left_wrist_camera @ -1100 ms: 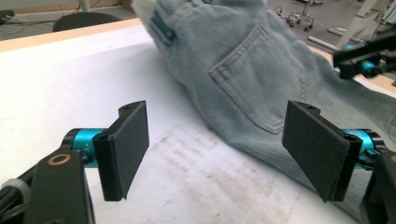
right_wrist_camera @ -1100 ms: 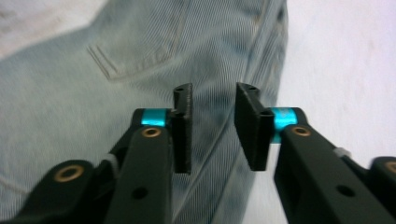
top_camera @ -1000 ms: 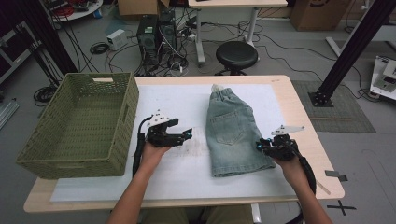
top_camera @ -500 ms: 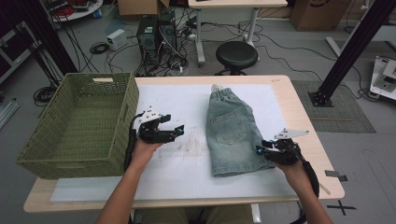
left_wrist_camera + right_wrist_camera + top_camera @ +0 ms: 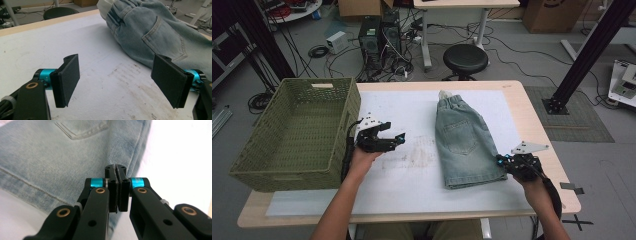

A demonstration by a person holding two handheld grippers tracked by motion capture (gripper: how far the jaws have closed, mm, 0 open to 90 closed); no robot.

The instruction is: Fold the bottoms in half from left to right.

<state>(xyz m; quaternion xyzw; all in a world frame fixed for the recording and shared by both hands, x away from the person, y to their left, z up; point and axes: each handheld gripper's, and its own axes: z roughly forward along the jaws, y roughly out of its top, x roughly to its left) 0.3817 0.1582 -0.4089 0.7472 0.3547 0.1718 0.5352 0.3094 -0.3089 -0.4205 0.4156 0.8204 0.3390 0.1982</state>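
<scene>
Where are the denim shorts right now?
In the high view the shorts lie flat on the white mat, right of centre, waistband away from the person. The right claw is at their near right edge; the basket stands far left.

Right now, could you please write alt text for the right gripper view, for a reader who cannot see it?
The right gripper, its two black jaws pressed together, sits at the edge of light blue denim shorts lying on a white table cover. Whether fabric is pinched between them cannot be told.
</scene>
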